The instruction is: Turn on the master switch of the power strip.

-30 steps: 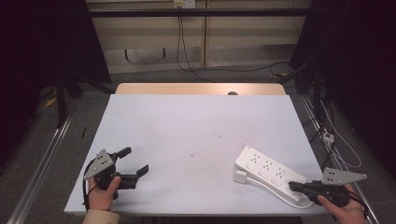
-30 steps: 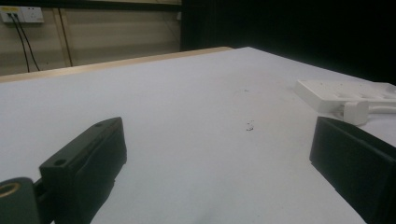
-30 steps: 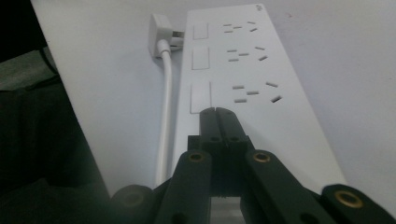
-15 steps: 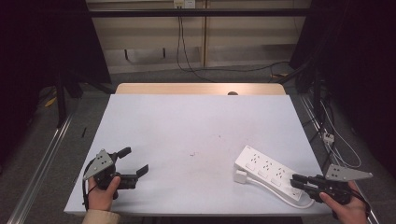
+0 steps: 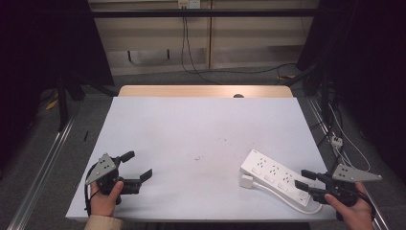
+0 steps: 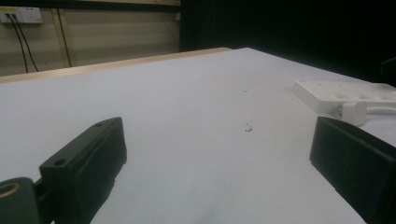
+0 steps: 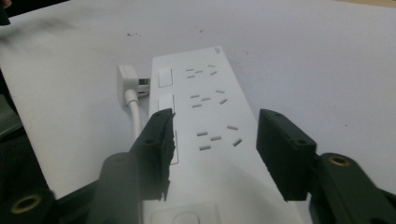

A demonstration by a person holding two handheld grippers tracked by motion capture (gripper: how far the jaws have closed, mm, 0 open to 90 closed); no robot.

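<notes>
- The right hand-held gripper (image 5: 303,179) has just been spreading its jaws; earlier they were pressed together at the power strip's near end, and now they stand apart over it, pinching nothing.
- The left hand-held gripper (image 5: 138,165) is unchanged, jaws spread and empty.
- The power strip (image 5: 275,175) is a flat, smooth white plastic bar with rows of slots, lying near the tabletop's (image 5: 201,129) right front corner.
- The tabletop is matte pale grey.

There is one white power strip (image 5: 278,176) under the jaws of the right gripper (image 5: 303,179), with one white plug (image 5: 247,181) beside it. There are two grippers; the left gripper (image 5: 135,165) is well apart.
</notes>
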